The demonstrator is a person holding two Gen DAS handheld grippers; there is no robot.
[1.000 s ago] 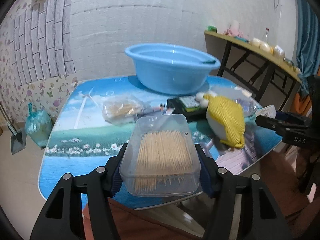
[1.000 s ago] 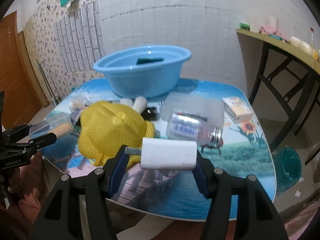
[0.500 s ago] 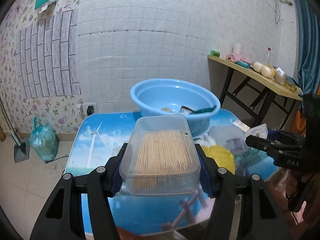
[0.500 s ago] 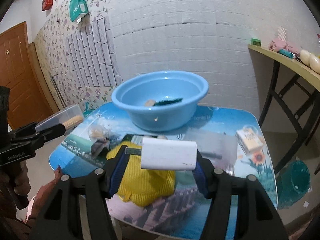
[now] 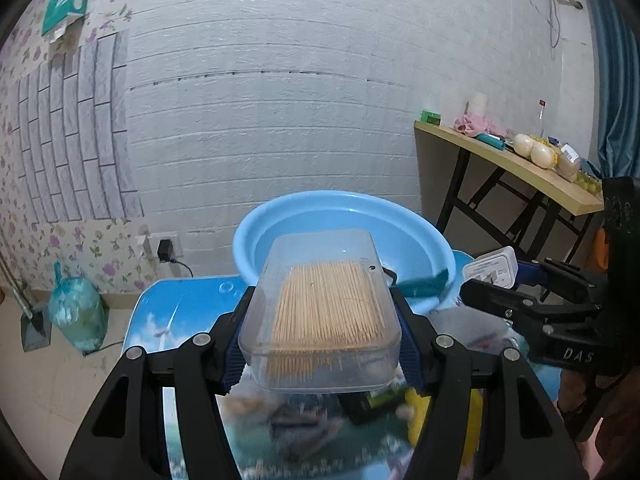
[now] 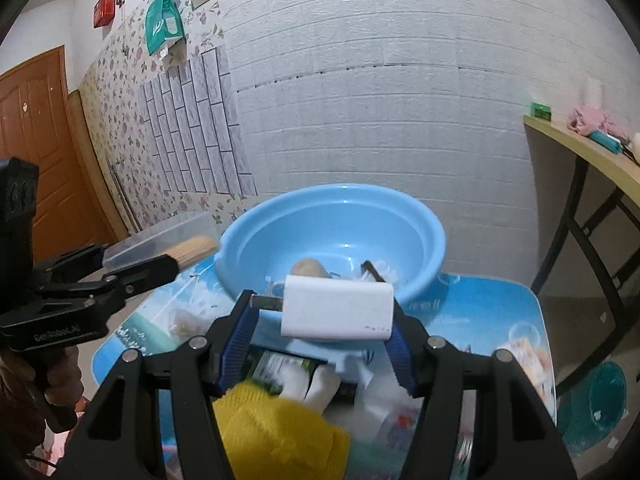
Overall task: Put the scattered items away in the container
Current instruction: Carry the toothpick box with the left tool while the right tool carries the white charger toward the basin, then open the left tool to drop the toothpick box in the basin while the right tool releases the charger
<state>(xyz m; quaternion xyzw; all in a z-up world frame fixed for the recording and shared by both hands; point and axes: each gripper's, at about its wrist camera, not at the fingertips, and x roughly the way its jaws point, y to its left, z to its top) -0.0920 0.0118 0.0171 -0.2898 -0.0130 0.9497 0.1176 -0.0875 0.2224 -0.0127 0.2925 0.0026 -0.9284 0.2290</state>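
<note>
My left gripper (image 5: 320, 336) is shut on a clear plastic box of toothpicks (image 5: 320, 312), held above the table just short of the blue basin (image 5: 344, 220). My right gripper (image 6: 320, 320) is shut on a white charger block (image 6: 338, 310) with a metal plug end at its left, in front of the same blue basin (image 6: 332, 216). The basin holds a tan rounded item (image 6: 308, 268) and a dark strip. Each gripper shows in the other's view: the right one (image 5: 500, 280) with the charger, the left one (image 6: 160, 256) with the box.
Below the grippers on the picture-printed table (image 6: 500, 304) lie a yellow knitted item (image 6: 280, 428), a dark packet (image 6: 280, 368) and other blurred items. A wooden side table (image 5: 520, 164) stands at the right, a bagged bundle (image 5: 76, 316) on the floor left. The wall is close behind the basin.
Both grippers have risen and moved forward toward the basin with their loads still held. The scattered items now sit lower and blurred under the fingers, and the basin's inside shows more.
</note>
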